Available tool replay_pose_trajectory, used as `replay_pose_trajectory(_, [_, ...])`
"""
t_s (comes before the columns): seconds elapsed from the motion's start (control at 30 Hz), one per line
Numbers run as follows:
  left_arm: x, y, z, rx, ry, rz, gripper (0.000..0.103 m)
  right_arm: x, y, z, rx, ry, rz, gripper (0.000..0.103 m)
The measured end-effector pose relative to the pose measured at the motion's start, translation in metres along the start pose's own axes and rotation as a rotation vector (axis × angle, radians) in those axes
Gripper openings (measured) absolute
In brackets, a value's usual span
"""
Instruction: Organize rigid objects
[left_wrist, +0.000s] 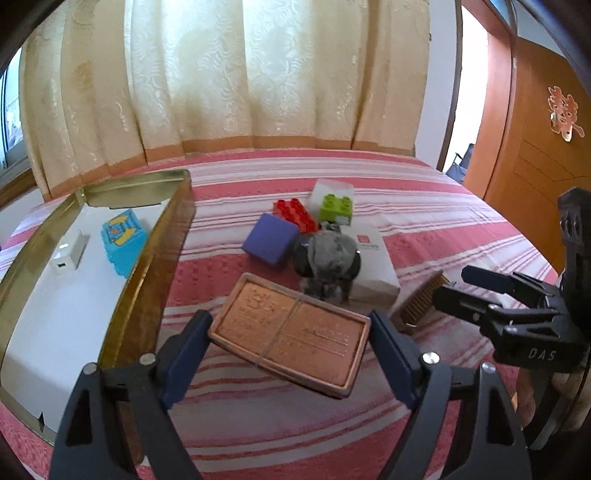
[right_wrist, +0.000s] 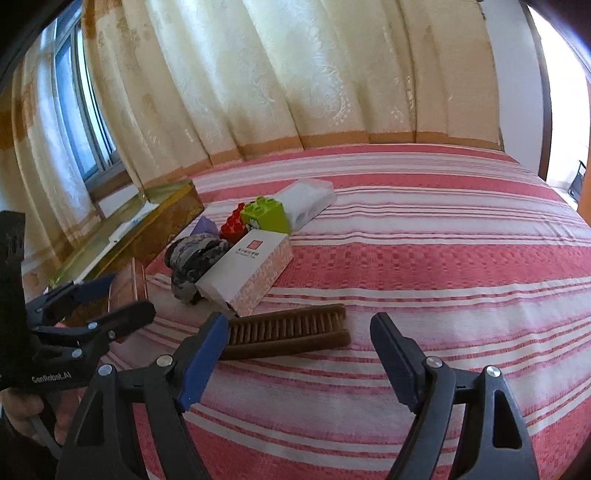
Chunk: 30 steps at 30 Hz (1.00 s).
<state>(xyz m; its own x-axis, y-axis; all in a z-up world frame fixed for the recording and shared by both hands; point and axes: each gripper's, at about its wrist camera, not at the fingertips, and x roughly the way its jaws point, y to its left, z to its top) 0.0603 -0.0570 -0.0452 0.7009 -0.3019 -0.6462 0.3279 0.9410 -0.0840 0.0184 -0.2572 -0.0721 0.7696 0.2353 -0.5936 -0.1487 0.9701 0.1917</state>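
Your left tongs clamp the copper plaque above the striped bed.
Your right tongs stand apart, empty, near the wooden brush; the gold-rimmed box sits left.

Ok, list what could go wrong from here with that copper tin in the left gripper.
1. The copper tin is held tilted, only by its short ends, between the left gripper's pads; it could pivot or slip onto the bed.
2. The gold tray's wall stands high beside it; the tin may clip it going in.
3. The right gripper, open over the brush, sits close and could collide.
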Motion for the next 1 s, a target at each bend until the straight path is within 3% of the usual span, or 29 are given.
replay_pose_trajectory(0.17, [-0.002, 0.003, 0.0, -0.012, -0.014, -0.014, 0.086, 0.0, 0.003, 0.0, -0.005, 0.039, 0.031, 0.081])
replay_pose_trajectory(0.3, [-0.003, 0.002, -0.001, -0.015, -0.021, -0.009, 0.086, -0.002, 0.006, -0.002, 0.066, 0.105, 0.141, 0.081])
replay_pose_trajectory(0.5, [-0.004, 0.002, -0.001, -0.017, -0.025, -0.008, 0.086, 0.022, 0.006, 0.008, 0.106, 0.107, 0.081, 0.081])
replay_pose_trajectory(0.67, [-0.004, 0.002, -0.002, -0.014, -0.02, -0.015, 0.086, 0.033, 0.027, 0.011, -0.023, 0.121, -0.025, 0.079])
replay_pose_trajectory(0.8, [-0.004, 0.002, -0.002, -0.017, -0.021, -0.017, 0.086, 0.033, 0.041, 0.004, -0.152, 0.125, -0.093, 0.061])
replay_pose_trajectory(0.93, [-0.007, -0.002, -0.002, -0.005, -0.045, 0.006, 0.086, 0.031, 0.026, 0.008, -0.125, 0.119, -0.092, 0.033])
replay_pose_trajectory(1.0, [-0.007, -0.006, -0.001, 0.009, -0.048, 0.01, 0.086, 0.029, 0.02, 0.009, -0.118, 0.12, -0.085, 0.032])
